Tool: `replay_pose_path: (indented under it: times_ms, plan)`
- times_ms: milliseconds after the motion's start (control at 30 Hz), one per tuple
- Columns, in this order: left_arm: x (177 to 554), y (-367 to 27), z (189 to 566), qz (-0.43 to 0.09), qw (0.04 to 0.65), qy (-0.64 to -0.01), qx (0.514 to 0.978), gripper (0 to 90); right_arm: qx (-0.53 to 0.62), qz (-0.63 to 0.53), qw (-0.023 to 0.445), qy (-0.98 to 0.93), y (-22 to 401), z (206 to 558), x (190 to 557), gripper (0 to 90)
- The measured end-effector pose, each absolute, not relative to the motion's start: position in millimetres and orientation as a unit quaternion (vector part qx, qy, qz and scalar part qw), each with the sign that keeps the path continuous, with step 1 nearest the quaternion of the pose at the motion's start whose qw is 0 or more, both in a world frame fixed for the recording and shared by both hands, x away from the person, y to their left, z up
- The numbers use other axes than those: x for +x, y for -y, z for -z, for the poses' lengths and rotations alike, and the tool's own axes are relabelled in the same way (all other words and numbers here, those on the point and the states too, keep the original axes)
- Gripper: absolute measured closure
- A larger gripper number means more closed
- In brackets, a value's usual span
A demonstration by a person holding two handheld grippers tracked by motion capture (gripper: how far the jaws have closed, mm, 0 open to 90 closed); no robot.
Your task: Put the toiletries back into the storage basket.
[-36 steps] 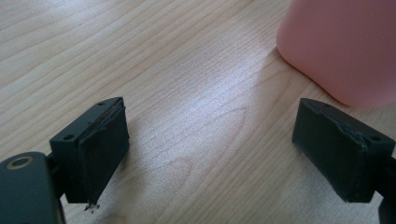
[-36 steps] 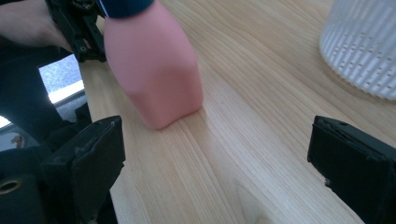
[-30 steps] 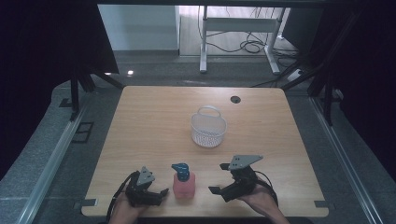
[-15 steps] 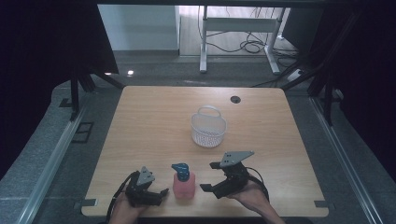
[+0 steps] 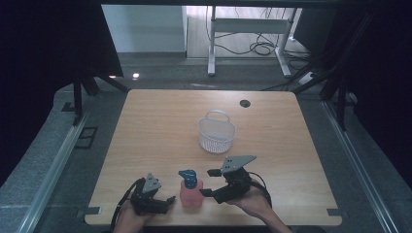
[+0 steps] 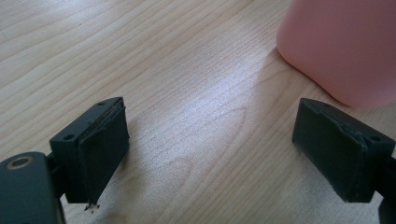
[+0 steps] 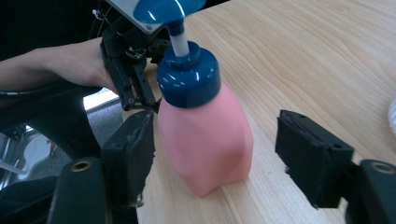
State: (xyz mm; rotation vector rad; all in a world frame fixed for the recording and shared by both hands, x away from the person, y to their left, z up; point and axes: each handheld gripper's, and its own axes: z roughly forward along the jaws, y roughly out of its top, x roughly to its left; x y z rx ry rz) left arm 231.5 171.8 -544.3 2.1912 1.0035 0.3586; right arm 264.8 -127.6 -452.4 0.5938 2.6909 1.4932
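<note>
Bottle: standing upright near bench front edge.
Right gripper: fingers spread, straddling bottle, not clamping.
Left gripper: fingers released, lying beside bottle.
Basket: sitting mid-bench.

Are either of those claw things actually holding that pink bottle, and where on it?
Nothing is held. The right gripper has open jaws either side of the pink bottle, not clamped. The left gripper is open beside it.

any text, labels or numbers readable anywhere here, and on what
None can be read.
Pink bottle with blue pump cap: plain sides, no label showing.
White basket: no print.
Left gripper and right gripper: no marks legible.
Table: bare wood grain.
</note>
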Motion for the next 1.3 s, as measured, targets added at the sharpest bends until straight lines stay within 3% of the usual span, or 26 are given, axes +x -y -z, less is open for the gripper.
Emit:
replay_pose_path:
  times_ms: [300,900,1100,1300]
  plan:
    - [232,-172,544,-0.138,0.345,-0.386,0.845,10.5,0.169,-0.475,0.005,-0.864,113,449,266,40.8]
    - [232,-172,544,-0.138,0.345,-0.386,0.844,10.5,0.145,-0.461,0.018,-0.875,82,446,270,45.0]
    - [232,-172,544,-0.137,0.344,-0.386,0.845,10.5,0.135,-0.457,0.035,-0.878,77,446,268,52.3]
    - [232,-172,544,-0.137,0.344,-0.386,0.845,10.5,0.135,-0.452,0.040,-0.881,77,444,266,52.5]
